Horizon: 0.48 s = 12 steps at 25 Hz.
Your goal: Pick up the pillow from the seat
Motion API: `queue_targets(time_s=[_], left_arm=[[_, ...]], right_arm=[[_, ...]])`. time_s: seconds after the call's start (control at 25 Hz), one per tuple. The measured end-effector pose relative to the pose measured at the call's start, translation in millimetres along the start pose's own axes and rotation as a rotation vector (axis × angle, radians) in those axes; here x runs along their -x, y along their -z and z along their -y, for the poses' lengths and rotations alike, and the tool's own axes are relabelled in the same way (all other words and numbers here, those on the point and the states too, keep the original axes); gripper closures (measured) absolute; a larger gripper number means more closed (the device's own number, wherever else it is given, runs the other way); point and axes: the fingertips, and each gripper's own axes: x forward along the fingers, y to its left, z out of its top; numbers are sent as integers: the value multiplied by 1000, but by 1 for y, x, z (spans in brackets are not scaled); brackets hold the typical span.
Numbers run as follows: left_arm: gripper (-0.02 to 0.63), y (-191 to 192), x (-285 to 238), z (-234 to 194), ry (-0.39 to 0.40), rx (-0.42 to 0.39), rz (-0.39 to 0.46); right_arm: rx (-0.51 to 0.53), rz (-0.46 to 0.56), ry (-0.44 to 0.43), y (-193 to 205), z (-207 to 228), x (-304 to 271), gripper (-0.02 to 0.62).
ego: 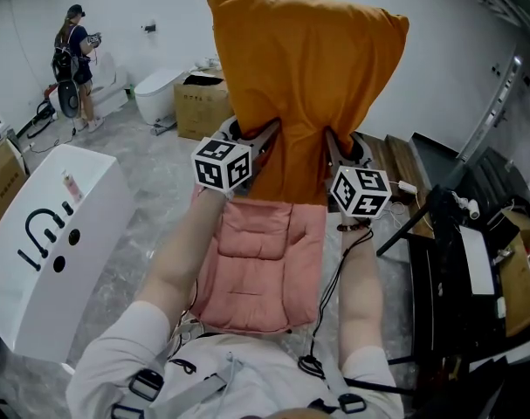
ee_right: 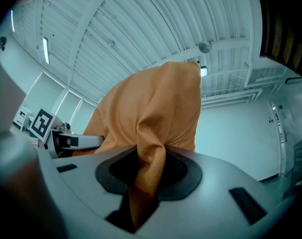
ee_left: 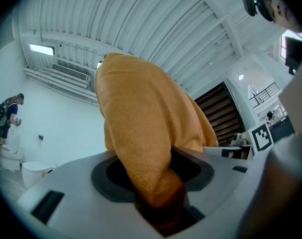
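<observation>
the orange pillow point(ego: 308, 77) hangs in the air, lifted clear of the seat and standing on end: its long axis runs up and down, with both top corners pointing at the ceiling. the left gripper point(ego: 266, 138) is clenched on a bunch of its lower edge, and the right gripper point(ego: 333, 147) is clamped on another fold just beside it. the pink seat cushion point(ego: 265, 269) lies below, and a white cabinet point(ego: 55, 234) stands off to the left

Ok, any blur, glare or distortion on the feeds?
Head view: even light, sharp, pillow clear. Left gripper view: heavy fisheye, black corners, the fabric in the jaws shadowed and soft. Right gripper view: same fisheye, fabric better lit, no harsh glare.
</observation>
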Motion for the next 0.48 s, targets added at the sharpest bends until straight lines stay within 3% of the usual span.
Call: queue_targets(time_s=[0.48], left_arm=[[388, -7, 4, -10, -7, -20, 19]], right_arm=[[15, 22, -9, -2, -8, -10, 482]])
